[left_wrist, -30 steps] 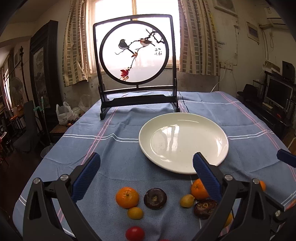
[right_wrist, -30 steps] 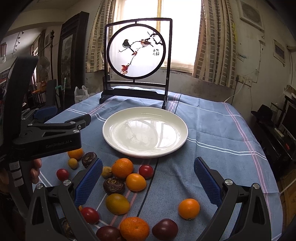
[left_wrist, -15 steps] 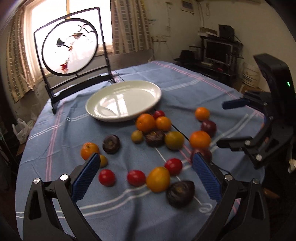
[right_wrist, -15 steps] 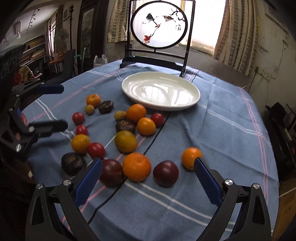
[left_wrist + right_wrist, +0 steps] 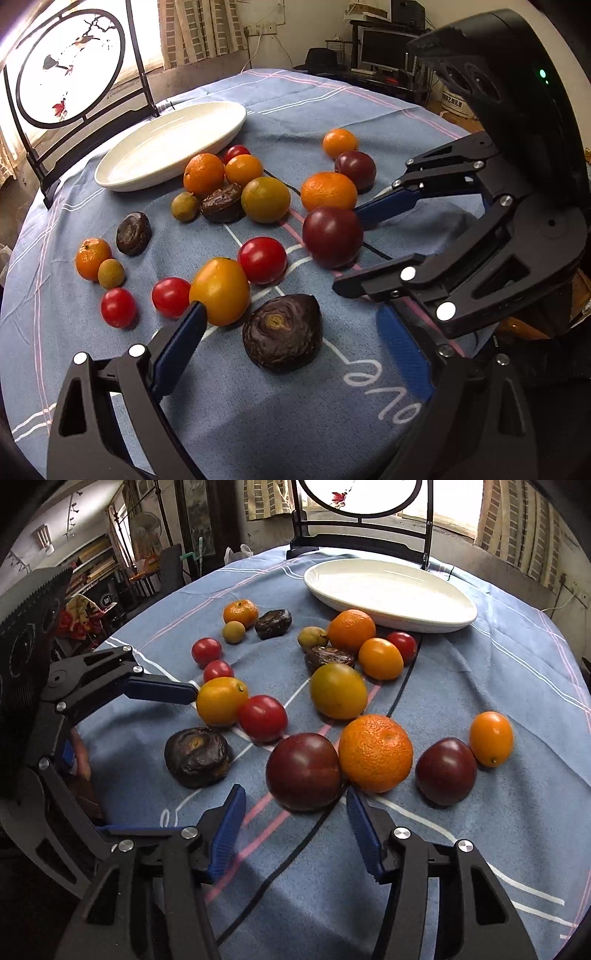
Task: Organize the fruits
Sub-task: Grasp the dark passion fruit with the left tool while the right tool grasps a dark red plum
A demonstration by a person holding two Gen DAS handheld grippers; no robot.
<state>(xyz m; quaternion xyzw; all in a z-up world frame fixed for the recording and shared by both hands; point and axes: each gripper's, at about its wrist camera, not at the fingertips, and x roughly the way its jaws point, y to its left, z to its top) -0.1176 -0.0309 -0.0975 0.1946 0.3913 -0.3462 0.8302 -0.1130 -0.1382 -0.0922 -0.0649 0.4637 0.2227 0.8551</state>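
- Left gripper (image 5: 291,339) is hanging low over the blue tablecloth (image 5: 258,406), jaws spread wide, gripping nothing. Wrinkled dark fruit (image 5: 282,338) is lying on the cloth between the fingers, touching neither.
- Tip of one left finger (image 5: 179,341) is sitting just beside a yellow-orange fruit (image 5: 220,290), w/ a red tomato (image 5: 262,259) touching that fruit's far side.
- Right gripper (image 5: 295,830) is also released, jaws apart & holding nothing, tips sitting just short of a dark red plum (image 5: 303,770). Plum is resting on the cloth, lined up w/ the gap, not between the pads.
- Big orange (image 5: 375,752) is touching that plum on its right; 2nd plum (image 5: 446,770) & a small oval orange fruit (image 5: 491,738) are lying further right.
- Greenish-yellow fruit (image 5: 338,690) is sitting mid-table behind the plum. Beyond it, a cluster near the plate: an orange (image 5: 351,630), a smaller orange fruit (image 5: 380,658), a tomato (image 5: 402,646), a wrinkled dark fruit (image 5: 330,657), a small olive-green one (image 5: 312,638).
- On the far left side: a mandarin (image 5: 241,613), small tan fruit (image 5: 233,631), dark wrinkled fruit (image 5: 274,618), 2 tomatoes (image 5: 207,651).
- White plate (image 5: 424,607) is sitting at the far end, nothing on it; all fruit is lying on the cloth.
- Round bird-painted screen (image 5: 70,66) is standing behind the plate.
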